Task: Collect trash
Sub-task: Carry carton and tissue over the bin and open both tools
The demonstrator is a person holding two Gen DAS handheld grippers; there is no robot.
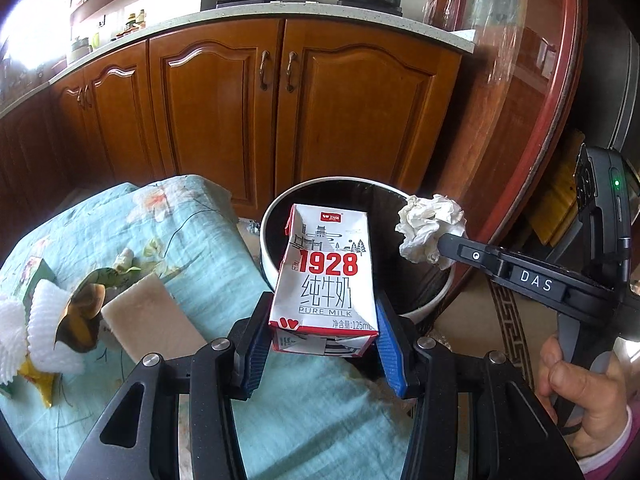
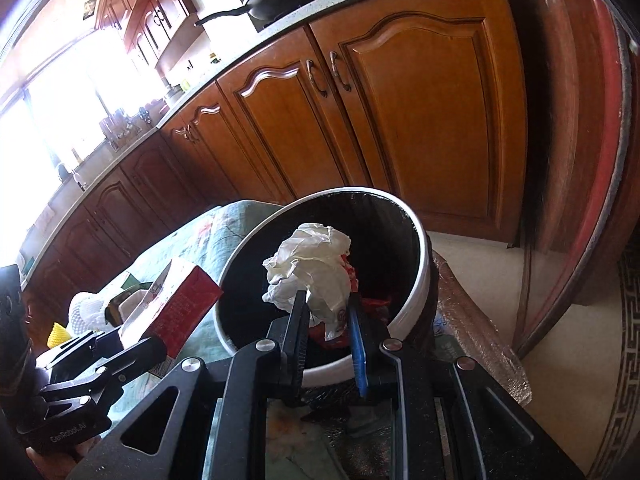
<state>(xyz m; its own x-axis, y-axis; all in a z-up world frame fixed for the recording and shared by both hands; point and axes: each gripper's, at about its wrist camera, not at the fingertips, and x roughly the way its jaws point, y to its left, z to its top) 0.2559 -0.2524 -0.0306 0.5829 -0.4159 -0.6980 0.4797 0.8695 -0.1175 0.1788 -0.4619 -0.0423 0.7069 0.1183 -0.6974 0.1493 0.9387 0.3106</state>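
My left gripper (image 1: 324, 320) is shut on a white and red milk carton (image 1: 326, 276) marked 1928, held at the near edge of the white trash bin (image 1: 432, 304) with a black liner. My right gripper (image 2: 326, 308) is shut on a crumpled white tissue (image 2: 312, 268) and holds it over the bin's opening (image 2: 424, 272). The tissue (image 1: 430, 232) and right gripper also show at the right of the left wrist view. The carton (image 2: 180, 304) shows at the left of the right wrist view. Red wrappers (image 2: 372, 304) lie inside the bin.
On the light blue flowered cloth (image 1: 192, 248) lie a beige sponge-like block (image 1: 152, 320), white foam fruit nets (image 1: 44, 324), a dark peel (image 1: 80, 316) and a yellow scrap (image 1: 36, 380). Wooden kitchen cabinets (image 1: 256, 112) stand behind. A red-rimmed round table (image 1: 552, 120) is at right.
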